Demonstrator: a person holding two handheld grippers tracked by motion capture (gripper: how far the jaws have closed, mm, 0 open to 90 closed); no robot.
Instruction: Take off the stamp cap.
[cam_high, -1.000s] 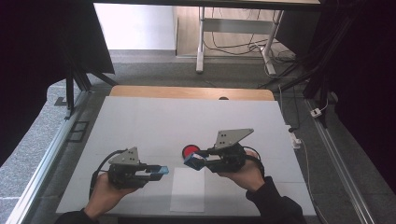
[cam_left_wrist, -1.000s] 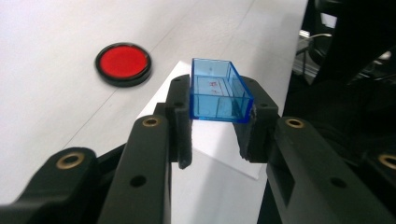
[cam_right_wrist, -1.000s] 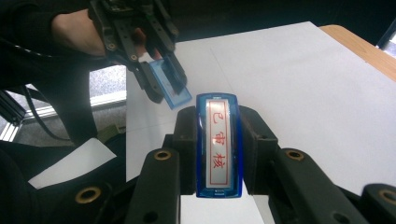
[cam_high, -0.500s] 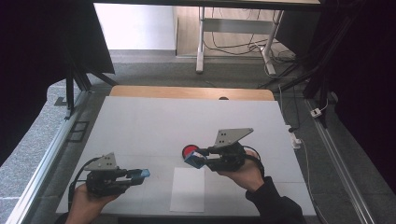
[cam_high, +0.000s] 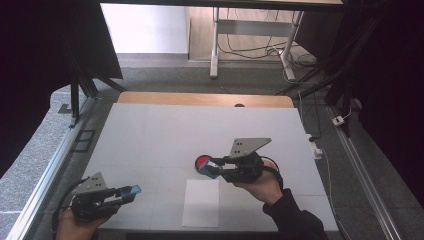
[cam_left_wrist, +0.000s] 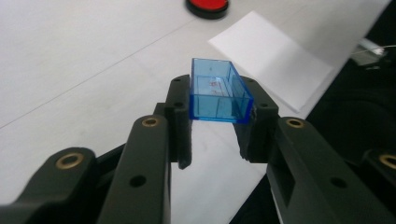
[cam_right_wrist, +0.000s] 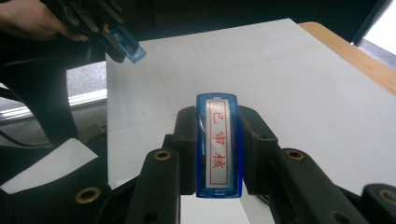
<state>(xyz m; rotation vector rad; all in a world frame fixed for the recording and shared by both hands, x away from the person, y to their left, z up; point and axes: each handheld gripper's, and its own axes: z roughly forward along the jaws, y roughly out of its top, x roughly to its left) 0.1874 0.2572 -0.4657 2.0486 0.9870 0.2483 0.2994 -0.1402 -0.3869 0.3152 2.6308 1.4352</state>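
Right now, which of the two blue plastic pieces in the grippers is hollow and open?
The clear blue cap in the left gripper: an empty open box. The blue stamp in the right gripper shows a white face with red characters.

Overhead looks down; claw cameras close (shared table (cam_high: 150, 135)).
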